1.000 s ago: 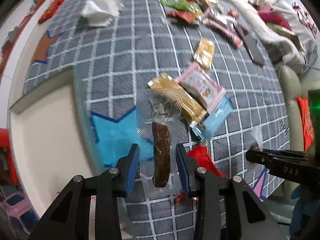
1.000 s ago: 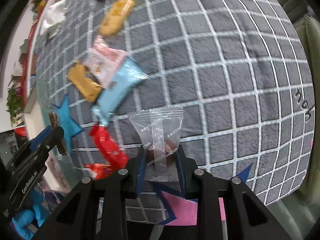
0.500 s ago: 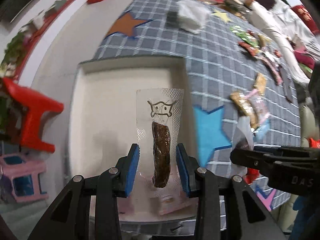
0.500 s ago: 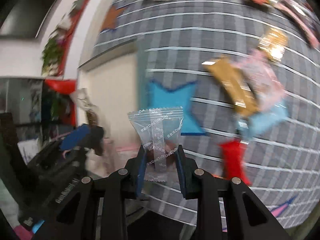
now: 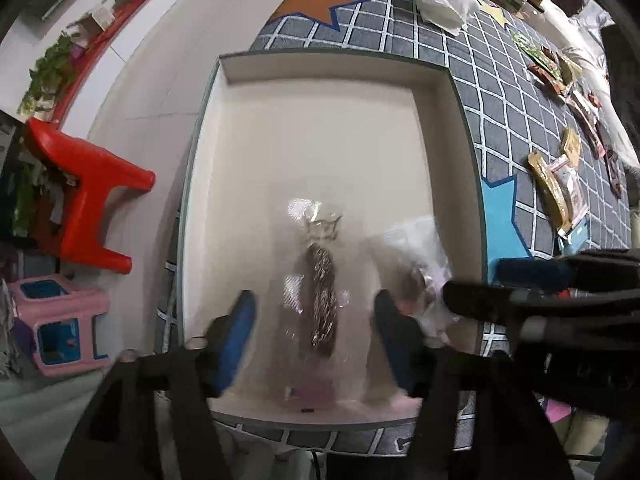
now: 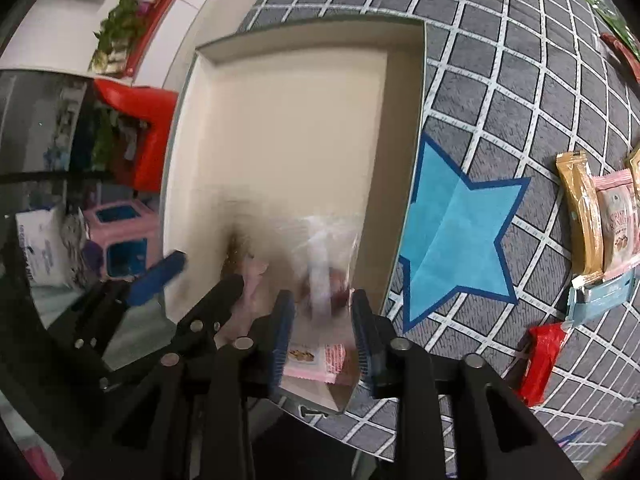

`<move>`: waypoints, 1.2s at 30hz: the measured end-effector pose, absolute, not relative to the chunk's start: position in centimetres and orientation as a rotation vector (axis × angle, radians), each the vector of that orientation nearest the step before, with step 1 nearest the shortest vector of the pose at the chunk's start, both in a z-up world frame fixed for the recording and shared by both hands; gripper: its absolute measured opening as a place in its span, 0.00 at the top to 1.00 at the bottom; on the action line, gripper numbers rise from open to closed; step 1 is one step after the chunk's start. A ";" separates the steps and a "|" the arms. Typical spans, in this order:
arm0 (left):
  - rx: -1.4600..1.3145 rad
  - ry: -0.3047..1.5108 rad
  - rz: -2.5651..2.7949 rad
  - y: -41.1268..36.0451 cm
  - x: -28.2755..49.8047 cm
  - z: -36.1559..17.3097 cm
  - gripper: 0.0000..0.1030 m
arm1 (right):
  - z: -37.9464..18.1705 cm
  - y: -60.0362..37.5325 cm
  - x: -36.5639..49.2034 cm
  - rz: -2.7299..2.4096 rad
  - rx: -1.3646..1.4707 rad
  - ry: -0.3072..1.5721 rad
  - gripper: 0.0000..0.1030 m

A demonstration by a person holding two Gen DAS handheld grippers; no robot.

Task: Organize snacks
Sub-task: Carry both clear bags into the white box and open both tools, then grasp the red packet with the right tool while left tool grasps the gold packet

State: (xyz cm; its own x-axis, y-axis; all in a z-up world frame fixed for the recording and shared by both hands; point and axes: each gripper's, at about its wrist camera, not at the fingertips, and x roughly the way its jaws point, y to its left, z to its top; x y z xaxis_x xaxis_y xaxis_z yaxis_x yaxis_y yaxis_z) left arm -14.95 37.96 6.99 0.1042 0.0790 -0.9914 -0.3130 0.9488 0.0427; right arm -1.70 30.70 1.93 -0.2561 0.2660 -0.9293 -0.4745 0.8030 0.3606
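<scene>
A shallow cream box [image 5: 320, 128] lies on the grey checked rug; it also shows in the right wrist view [image 6: 288, 120]. My left gripper [image 5: 314, 336] is open over the box's near end. A clear packet with a dark brown stick [image 5: 320, 300], blurred, is loose between its blue pads. My right gripper [image 6: 324, 328] is open just over the box's near right corner. A clear wrapped candy [image 6: 326, 268], blurred, is between its pads, free of them. A pink packet [image 6: 316, 360] lies in the box below.
Loose snacks lie on the rug to the right: a gold bar [image 6: 582, 216], a pink pouch [image 6: 618, 224], a light blue packet [image 6: 604, 292], a red wrapper [image 6: 538, 356]. A red stool [image 5: 88, 192] and a pink stool [image 5: 60, 320] stand left of the box.
Both grippers swung left from the rug to over the box. Both jaws have opened, and the stick packet and the candy have come free of the pads.
</scene>
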 end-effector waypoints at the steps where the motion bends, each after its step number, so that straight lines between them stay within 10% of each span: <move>1: -0.181 1.434 0.295 37.8 -14.9 7.2 0.27 | 2.0 30.5 -1.7 0.694 -0.171 1.689 0.11; 36: -0.058 1.492 -0.195 22.0 -8.9 4.7 0.23 | -0.4 8.1 2.0 0.181 -0.032 1.726 0.10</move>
